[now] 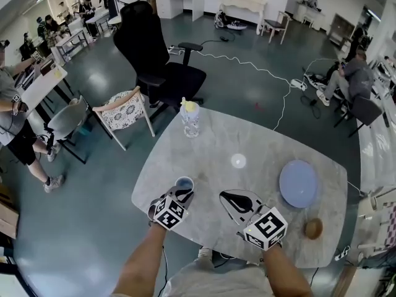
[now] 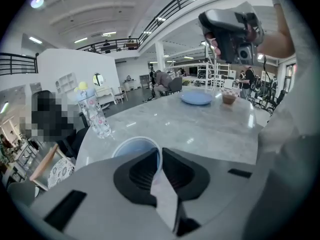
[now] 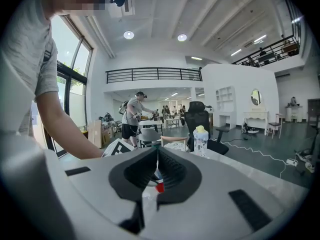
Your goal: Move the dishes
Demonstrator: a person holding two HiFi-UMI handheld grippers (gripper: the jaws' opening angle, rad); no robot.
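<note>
In the head view, a pale marble table [image 1: 204, 147] is seen from above. A blue cup [image 1: 184, 183] stands near the table's near-left edge, and the left tongs [image 1: 184, 193] are laid over the rim on the side nearest the person. The right tongs [image 1: 224, 195] hang just above the table to the right of the cup, apart from it. Further off are a clear water bottle [image 1: 190, 119] with a yellow cap, a small white round thing [image 1: 238, 161], a blue plate [image 1: 299, 183] and a small brown bowl [image 1: 313, 228].

In the left gripper view, the left tongs are seen clamped on the cup's thin wall, one pad inside the rim and one outside. The cup stands upright with its mouth facing up, so its axis is judged to be vertical. Being round, it has no long side across the table.

In the right gripper view, the right tongs are seen drawn together with nothing gripped. A small red speck shows low in the slit, and what it is cannot be told.

The step in hand is judged to be the grasp of the cup, with its transfer not yet made. A lift is called for next, and the cup should be kept level, since it is pinched at one side of the rim only. No destination can be read from the views.
</note>
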